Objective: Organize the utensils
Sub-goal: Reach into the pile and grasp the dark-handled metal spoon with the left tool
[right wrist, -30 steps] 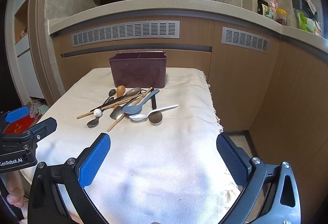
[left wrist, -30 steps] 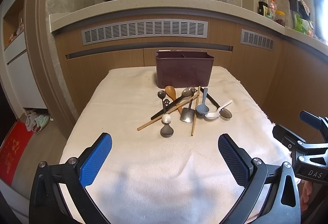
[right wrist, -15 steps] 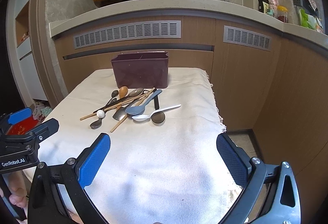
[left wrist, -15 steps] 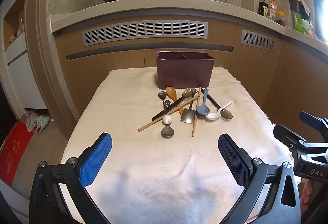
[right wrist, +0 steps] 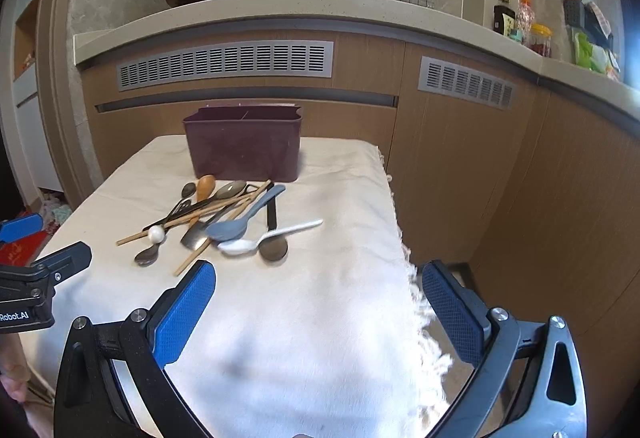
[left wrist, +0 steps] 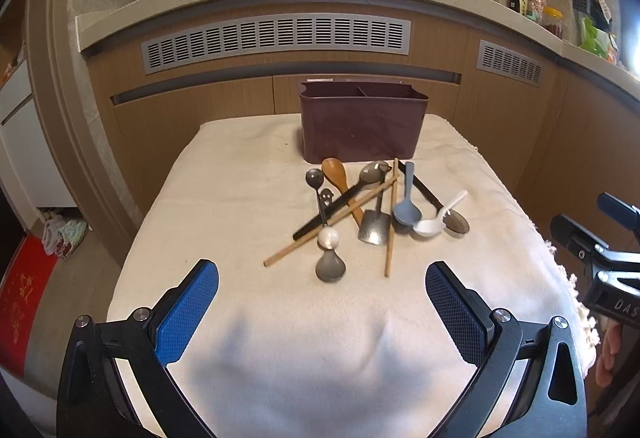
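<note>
Both tools are spread wide and carry nothing: left tool (left wrist: 322,302), right tool (right wrist: 319,300). The utensil pile (left wrist: 360,209) lies on the cloth-covered counter (left wrist: 240,197), just in front of the maroon caddy (left wrist: 362,125), which looks empty from here. From my left tool the pile sits straight ahead and slightly right; from my right tool it lies ahead and to the left. The nearest piece to the left tool is the pearl-handled spoon (left wrist: 329,252), its long axis running toward the caddy, bowl end nearest me. One chopstick (left wrist: 332,224) crosses it diagonally; the other chopstick (left wrist: 390,222) also points toward the caddy. The white spoon (right wrist: 272,236) lies on the pile's right edge, handle angled right, nearer my right tool. I judge nothing sorted yet.
</note>
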Motion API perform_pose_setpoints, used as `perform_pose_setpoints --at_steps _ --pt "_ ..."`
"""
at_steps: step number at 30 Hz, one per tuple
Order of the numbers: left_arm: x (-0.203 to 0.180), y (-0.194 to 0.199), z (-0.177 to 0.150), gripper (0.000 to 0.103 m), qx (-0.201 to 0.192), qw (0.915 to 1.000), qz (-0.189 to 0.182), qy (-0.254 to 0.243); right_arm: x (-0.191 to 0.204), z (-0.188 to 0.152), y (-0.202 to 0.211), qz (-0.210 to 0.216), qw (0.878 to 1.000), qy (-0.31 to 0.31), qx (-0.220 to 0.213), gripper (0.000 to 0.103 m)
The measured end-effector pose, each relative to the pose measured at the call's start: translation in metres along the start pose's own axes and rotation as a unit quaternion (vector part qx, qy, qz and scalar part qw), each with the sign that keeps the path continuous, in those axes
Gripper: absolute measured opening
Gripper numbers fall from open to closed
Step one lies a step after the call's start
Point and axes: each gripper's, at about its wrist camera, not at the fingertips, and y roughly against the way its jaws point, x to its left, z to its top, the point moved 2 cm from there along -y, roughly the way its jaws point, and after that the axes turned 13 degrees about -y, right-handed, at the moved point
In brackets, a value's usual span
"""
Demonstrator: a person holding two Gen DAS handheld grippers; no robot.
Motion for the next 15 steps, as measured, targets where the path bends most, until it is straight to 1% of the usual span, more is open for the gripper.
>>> perform_pose_setpoints --at_steps 3,5,6,7,10,12,13,15 --pt "0.011 -0.015 0.013 0.103 -0.001 1.0 0.007 -0.006 0.005 0.019 -0.018 0.004 1.0 -0.002 0.003 0.103" --pt "0.021 -0.024 0.023 0.103 -0.002 1.0 0.0 -0.008 0.01 0.034 -0.033 0.006 1.0 -0.001 -0.001 0.103" --pt "0.027 -0.028 0.027 0.103 -0.002 1.0 0.001 -0.008 0.015 0.035 -0.043 -0.002 1.0 0.007 0.018 0.103" --pt "0.033 -0.031 0.032 0.103 -0.004 1.0 0.003 -0.008 0.019 0.039 -0.049 0.002 1.0 0.006 0.013 0.103" --pt "0.052 -0.04 0.043 0.103 -0.011 0.9997 0.018 -0.013 0.032 0.047 -0.074 0.005 0.999 0.023 0.023 0.103" --pt "0.067 -0.048 0.05 0.103 -0.014 0.9996 0.022 -0.009 0.041 0.047 -0.091 0.013 0.998 0.034 0.045 0.103" --pt "0.071 -0.052 0.052 0.103 -0.012 0.9997 0.019 -0.006 0.044 0.047 -0.098 0.02 0.998 0.032 0.056 0.103" --pt "0.079 -0.064 0.059 0.102 -0.011 0.9999 -0.009 -0.002 0.047 0.045 -0.11 0.032 0.996 0.027 0.076 0.103"
